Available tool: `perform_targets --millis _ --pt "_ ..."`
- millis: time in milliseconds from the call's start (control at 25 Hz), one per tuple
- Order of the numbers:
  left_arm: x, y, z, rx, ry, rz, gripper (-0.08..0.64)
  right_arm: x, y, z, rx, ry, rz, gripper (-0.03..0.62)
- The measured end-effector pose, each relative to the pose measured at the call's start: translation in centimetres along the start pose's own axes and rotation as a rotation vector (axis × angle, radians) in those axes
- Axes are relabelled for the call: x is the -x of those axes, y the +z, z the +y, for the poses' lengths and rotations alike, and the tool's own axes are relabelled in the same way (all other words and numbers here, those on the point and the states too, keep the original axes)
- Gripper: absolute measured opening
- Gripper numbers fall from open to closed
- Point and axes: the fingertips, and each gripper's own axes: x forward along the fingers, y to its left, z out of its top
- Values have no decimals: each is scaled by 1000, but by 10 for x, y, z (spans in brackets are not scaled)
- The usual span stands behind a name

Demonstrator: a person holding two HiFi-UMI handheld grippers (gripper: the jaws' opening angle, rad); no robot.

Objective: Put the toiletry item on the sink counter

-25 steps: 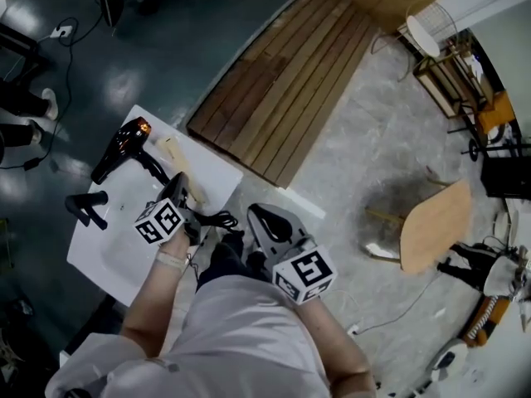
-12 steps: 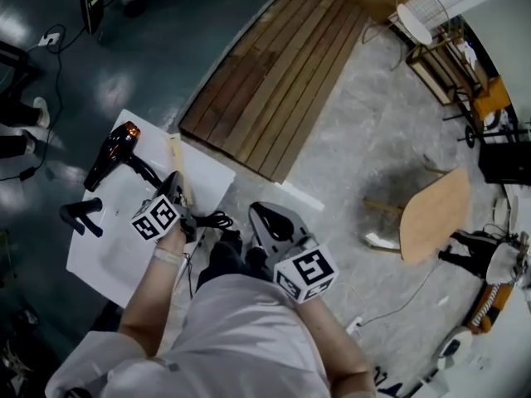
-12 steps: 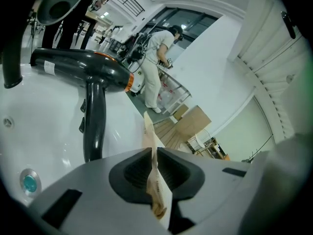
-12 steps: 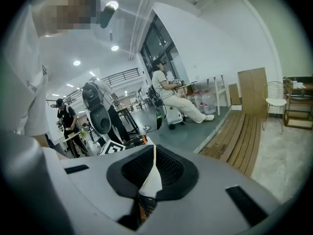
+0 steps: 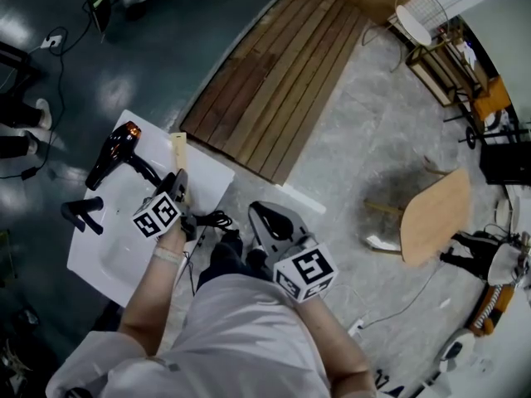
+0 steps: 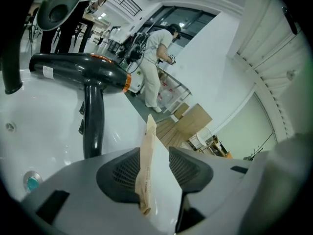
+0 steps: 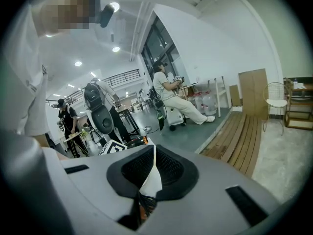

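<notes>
Tan flat toiletry strip point(image 6: 146, 173) being released onto white sink counter point(image 5: 98, 259), frame's left.
Left gripper point(image 5: 177, 182) jaws opening around it; next, withdraw straight back. Right gripper point(image 7: 150, 168) clenched, empty.

The counter point(image 5: 211, 172) is white. Near its far edge, the hair dryer point(image 5: 116, 149) is black with an orange ring, the toiletry item point(image 5: 179, 149) pale tan and the faucet point(image 5: 83, 211) black. The 2 marker cubes point(image 5: 158, 216) show black-and-white squares.
</notes>
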Motion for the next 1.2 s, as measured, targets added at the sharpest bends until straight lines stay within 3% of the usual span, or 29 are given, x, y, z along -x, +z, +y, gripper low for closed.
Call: perform_targets --millis 200,640,760,920,1200 --pt "11 8 -5 -36 25 -29 215 5 7 4 13 17 -16 26" --pt "53 29 -38 -197 28 -106 210 17 17 17 39 72 -64 26" --pt "70 33 -46 -221 26 -135 170 17 20 23 47 99 -84 26" --pt "101 44 -64 -238 11 -209 54 22 28 32 59 142 -105 26" --pt "150 50 -108 -304 -57 -290 20 30 43 45 76 214 -148 25"
